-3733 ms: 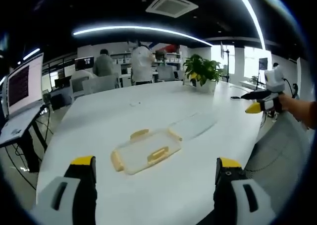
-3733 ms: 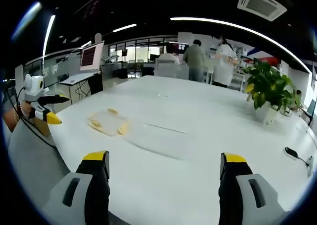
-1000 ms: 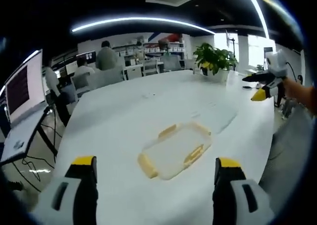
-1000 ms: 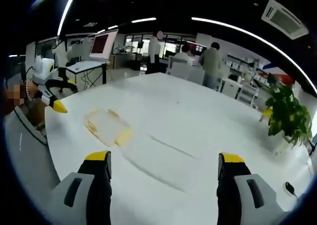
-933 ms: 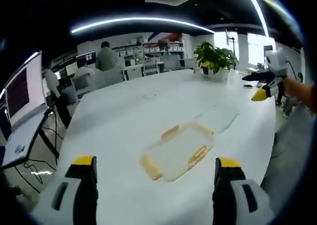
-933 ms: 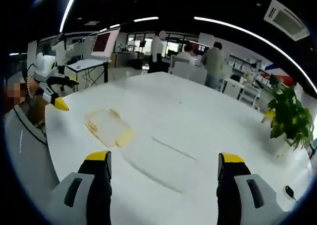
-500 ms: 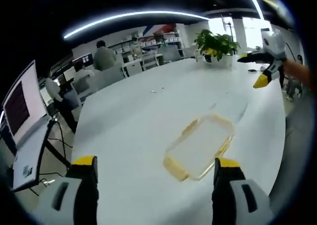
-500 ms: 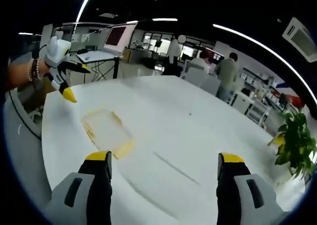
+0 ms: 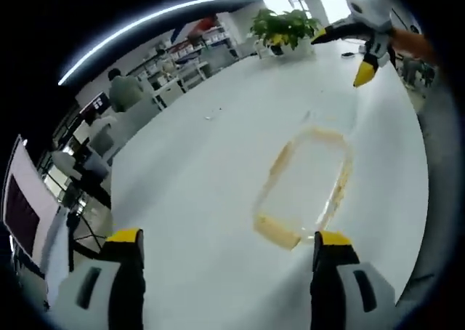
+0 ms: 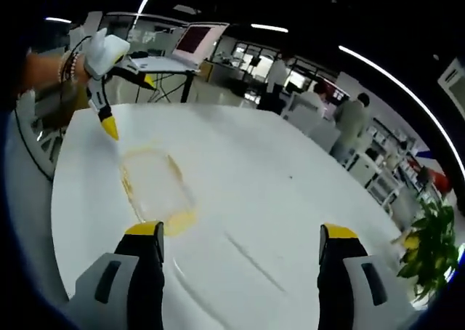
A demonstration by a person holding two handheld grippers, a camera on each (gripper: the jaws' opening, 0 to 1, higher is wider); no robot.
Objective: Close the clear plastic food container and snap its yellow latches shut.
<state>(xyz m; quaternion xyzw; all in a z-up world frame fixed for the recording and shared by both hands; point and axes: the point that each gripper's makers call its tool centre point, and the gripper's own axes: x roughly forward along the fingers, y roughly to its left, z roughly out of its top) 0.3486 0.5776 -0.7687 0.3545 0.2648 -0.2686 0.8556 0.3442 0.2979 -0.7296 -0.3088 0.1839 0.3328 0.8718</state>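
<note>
In the left gripper view, the left gripper (image 9: 228, 244) is held with its yellow-tipped jaws wide apart and nothing between them. Just beyond the jaws, toward the right one, the clear plastic container (image 9: 305, 187) is seen lying flat on the white table (image 9: 196, 170), one yellow latch (image 9: 276, 231) at its near end and others along its long sides. Past the container's far end the right gripper (image 9: 361, 70) is seen in the air, held by a hand — whether its jaws are parted cannot be told there.

In the right gripper view, the right gripper (image 10: 242, 243) is likewise held open and empty. The container (image 10: 154, 187) is seen ahead of the left jaw, and the left gripper (image 10: 109, 126) hangs just beyond the container's far end. A potted plant (image 9: 282, 29) stands well beyond the container, at the table's far side.
</note>
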